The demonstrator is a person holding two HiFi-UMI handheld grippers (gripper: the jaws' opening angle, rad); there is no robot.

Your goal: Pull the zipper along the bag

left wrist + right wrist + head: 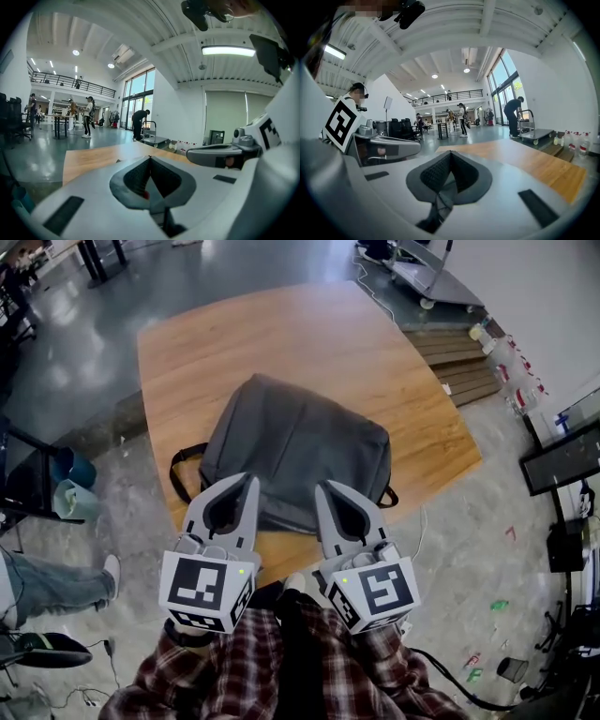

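On the wooden table (pixel 309 334) a grey bag (pixel 300 442) lies flat toward the table's near edge, and above that same edge the left gripper (pixel 248 484) and the right gripper (pixel 324 489) hang side by side, each with its jaws pressed together, holding nothing.

A grey bag (pixel 298 444) fills the near middle of the desk (pixel 281 334), bare wood open beyond and on both sides, the left gripper (pixel 246 486) and right gripper (pixel 326 491) side by side over its near edge.
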